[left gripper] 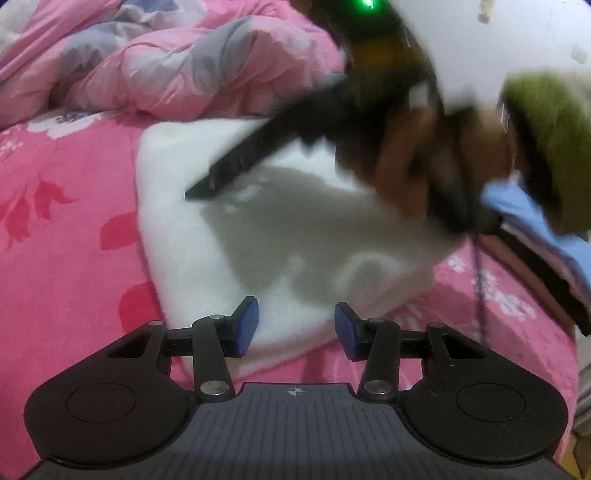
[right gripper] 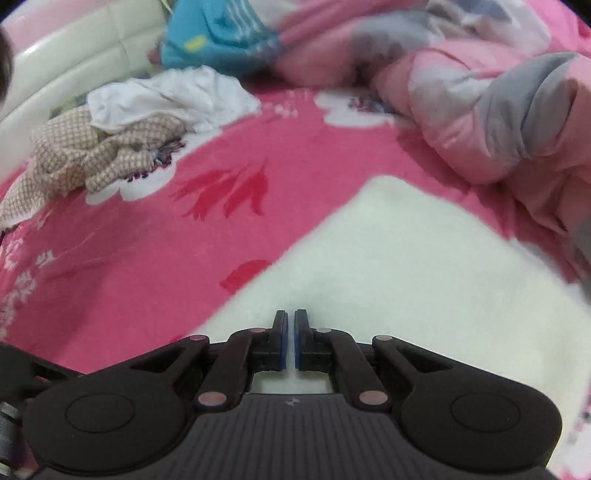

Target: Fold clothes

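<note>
A white fleecy cloth [left gripper: 207, 236] lies folded flat on the pink floral bedsheet [left gripper: 55, 240]. My left gripper [left gripper: 295, 328] is open just above the cloth's near edge, with nothing between its blue pads. In the left wrist view the right gripper [left gripper: 236, 162] reaches in blurred from the upper right, its tip low over the cloth. A hand [left gripper: 399, 162] in a green sleeve [left gripper: 543, 140] holds it. In its own view the right gripper [right gripper: 290, 336] is shut above the white cloth [right gripper: 406, 266], and I see nothing pinched between the fingers.
A crumpled pink and grey quilt [right gripper: 498, 122] is bunched beyond the cloth. At the far left of the bed lie a beige checked garment [right gripper: 85, 151], a white garment [right gripper: 177, 96] and a blue one [right gripper: 218, 33], beside a white padded headboard [right gripper: 74, 48].
</note>
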The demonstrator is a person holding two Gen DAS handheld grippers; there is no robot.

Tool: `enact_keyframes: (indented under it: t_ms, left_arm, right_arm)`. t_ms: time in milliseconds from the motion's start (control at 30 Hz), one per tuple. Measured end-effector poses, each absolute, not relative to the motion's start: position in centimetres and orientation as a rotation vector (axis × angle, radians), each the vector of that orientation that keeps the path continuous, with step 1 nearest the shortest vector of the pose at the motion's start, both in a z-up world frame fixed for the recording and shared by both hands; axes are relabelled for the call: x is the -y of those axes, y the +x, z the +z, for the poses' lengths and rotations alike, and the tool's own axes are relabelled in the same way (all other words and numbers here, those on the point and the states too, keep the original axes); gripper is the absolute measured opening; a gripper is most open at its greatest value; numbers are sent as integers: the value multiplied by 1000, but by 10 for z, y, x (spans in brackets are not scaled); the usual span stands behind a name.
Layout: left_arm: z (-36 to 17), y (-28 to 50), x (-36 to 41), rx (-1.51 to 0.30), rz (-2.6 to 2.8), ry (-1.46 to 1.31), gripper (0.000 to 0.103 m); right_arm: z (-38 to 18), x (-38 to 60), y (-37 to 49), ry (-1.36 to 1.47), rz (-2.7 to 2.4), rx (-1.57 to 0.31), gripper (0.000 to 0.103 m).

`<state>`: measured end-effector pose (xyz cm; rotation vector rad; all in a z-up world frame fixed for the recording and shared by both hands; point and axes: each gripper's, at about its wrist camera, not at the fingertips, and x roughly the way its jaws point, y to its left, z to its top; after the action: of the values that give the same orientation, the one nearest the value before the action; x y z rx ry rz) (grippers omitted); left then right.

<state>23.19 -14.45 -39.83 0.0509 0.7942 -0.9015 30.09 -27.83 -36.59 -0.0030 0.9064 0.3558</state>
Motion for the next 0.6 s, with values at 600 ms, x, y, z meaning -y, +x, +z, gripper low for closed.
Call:
enact_keyframes:
  t_ms: [600]
  left_arm:
    - [-382, 274, 151, -903, -776, -30, 45]
  right_arm:
    - [-352, 337, 200, 62, -1, -965, 0]
